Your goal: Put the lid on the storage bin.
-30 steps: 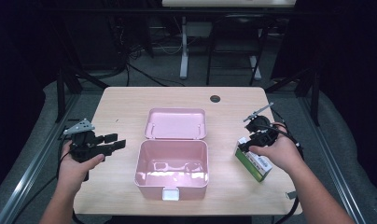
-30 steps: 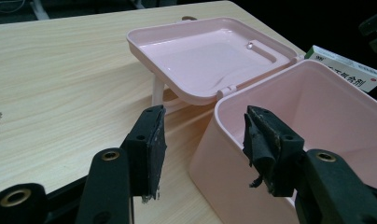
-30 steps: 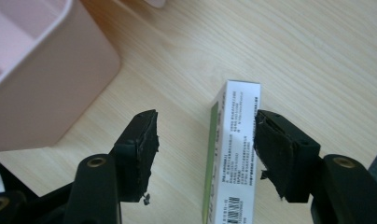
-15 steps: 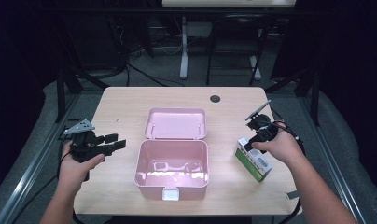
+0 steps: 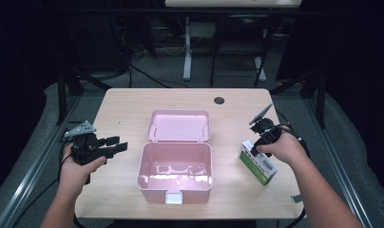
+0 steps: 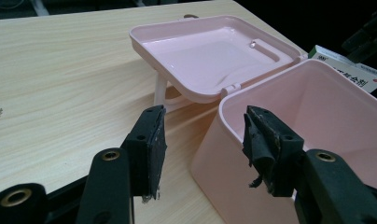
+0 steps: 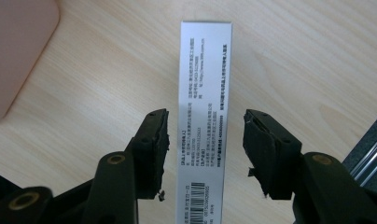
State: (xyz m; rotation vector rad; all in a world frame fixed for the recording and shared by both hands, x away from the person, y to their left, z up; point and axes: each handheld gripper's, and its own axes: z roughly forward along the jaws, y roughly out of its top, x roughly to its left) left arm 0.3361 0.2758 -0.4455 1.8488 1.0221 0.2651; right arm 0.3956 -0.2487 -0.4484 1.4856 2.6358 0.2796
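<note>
Green-white carton (image 7: 205, 100) between right gripper (image 7: 205, 154) jaws (closing)

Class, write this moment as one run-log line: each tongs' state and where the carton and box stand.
right tongs: closing astride carton, pads not touching | left tongs: open, beside pink box | box lid: open

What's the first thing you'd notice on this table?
The open pink box in the middle of the table, its lid laid back behind it. To its right, the right gripper straddles a green-and-white carton, fingers closing but not yet touching.
</note>
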